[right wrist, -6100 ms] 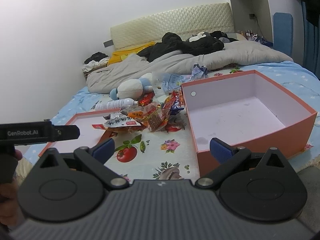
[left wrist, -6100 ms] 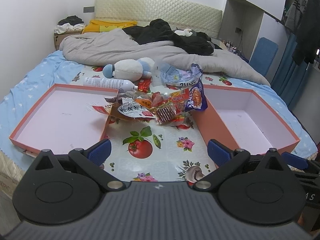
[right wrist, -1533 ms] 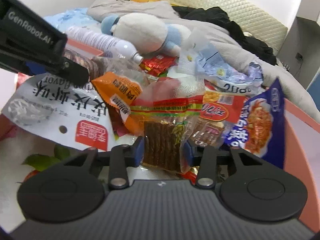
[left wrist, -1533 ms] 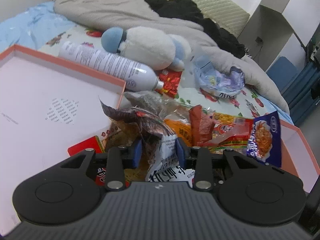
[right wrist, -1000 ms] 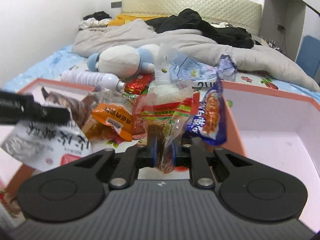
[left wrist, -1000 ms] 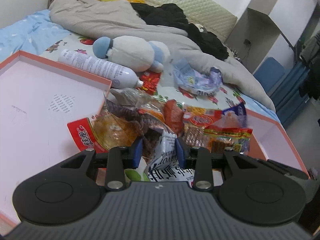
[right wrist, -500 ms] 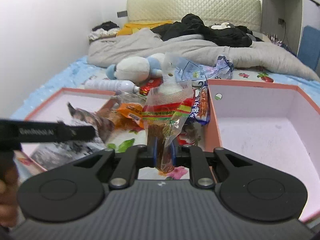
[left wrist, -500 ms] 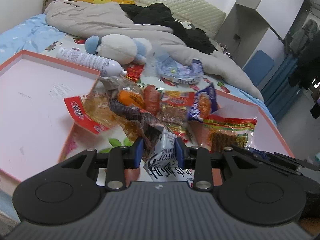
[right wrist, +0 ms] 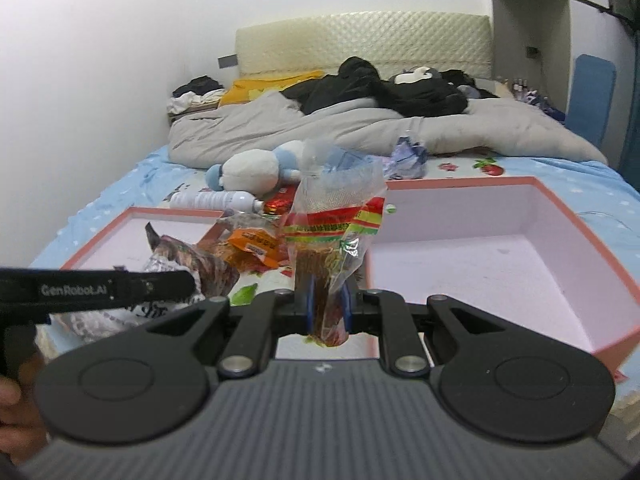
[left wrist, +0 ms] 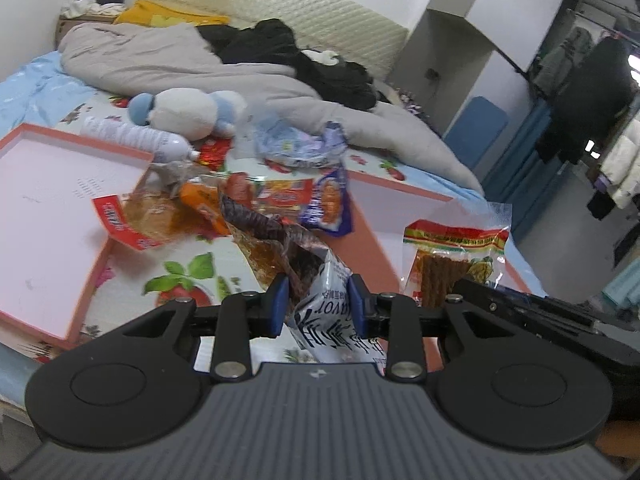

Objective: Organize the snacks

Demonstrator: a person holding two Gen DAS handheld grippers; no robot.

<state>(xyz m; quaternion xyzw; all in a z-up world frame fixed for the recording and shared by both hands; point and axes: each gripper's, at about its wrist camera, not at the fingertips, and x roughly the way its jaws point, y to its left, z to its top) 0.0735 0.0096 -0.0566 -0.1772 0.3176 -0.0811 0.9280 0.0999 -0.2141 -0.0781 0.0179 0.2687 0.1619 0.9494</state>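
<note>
Carry step, 2 packets lifted off the snack pile (left wrist: 256,200). Left gripper (left wrist: 318,306) pinches a white-and-brown snack bag (left wrist: 320,292); its jaws have just been closing on it. Right gripper (right wrist: 327,306) clamps a clear packet of brown sticks (right wrist: 334,248), held upright. Next, as I judge it: lower each into a pink box, likely the deep right box (right wrist: 500,248) or the shallow left tray (left wrist: 48,184) (which goes where is unclear). Print on both packets is unreadable; the white bag's lower end is cut off.

Grippers: left gripper (left wrist: 316,306) and right gripper (right wrist: 327,307), black linkages, blue pads, silver screws
Marking: white "GenRobot.AI" lettering
</note>
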